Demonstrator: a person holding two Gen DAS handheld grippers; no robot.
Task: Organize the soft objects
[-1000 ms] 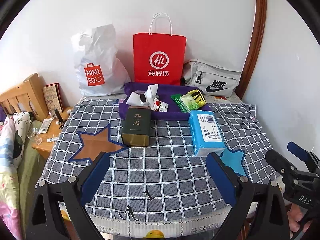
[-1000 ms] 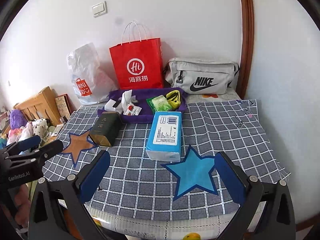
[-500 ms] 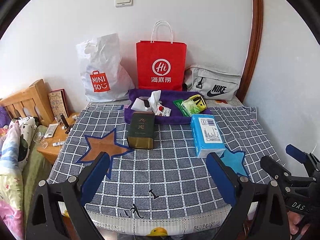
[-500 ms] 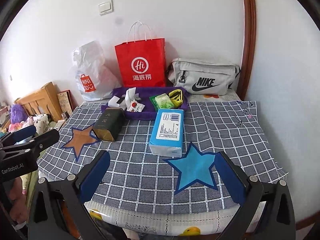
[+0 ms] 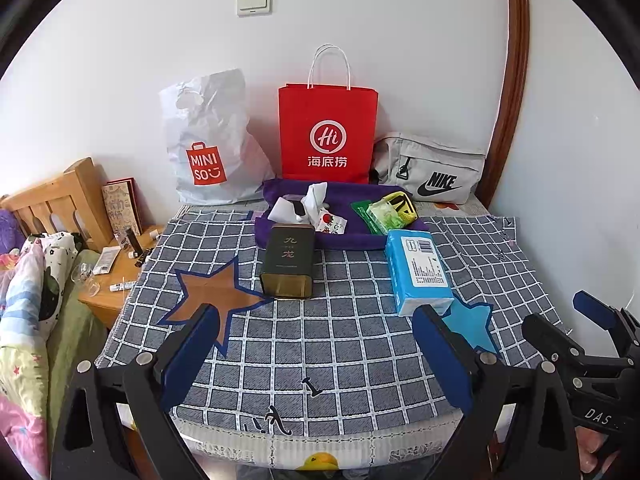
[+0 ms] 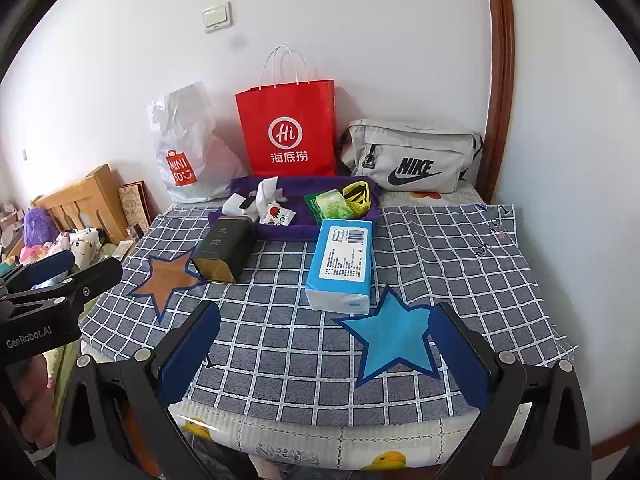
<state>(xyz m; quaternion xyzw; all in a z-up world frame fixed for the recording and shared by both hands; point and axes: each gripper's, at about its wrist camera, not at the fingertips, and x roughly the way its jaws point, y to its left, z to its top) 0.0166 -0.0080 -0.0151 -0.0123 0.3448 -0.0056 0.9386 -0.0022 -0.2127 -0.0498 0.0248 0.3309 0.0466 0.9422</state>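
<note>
On the desk (image 5: 360, 344), covered by a checked cloth, a purple tray (image 5: 360, 236) at the far side is seen already holding socks (image 5: 304, 208) and green packets (image 5: 384, 216), while the blue tissue pack (image 5: 418, 268) is left lying outside it, just near of its right end, so the task is judged partly done. A dark tin (image 5: 286, 262) is stood beside the tray's left end, not blocking the pack. Both left tongs (image 5: 316, 356) and right tongs (image 6: 324, 356) are held apart, empty, at the near edge.

both wrist views | face wall | share checkered tablecloth (image 5: 340, 340)
</note>
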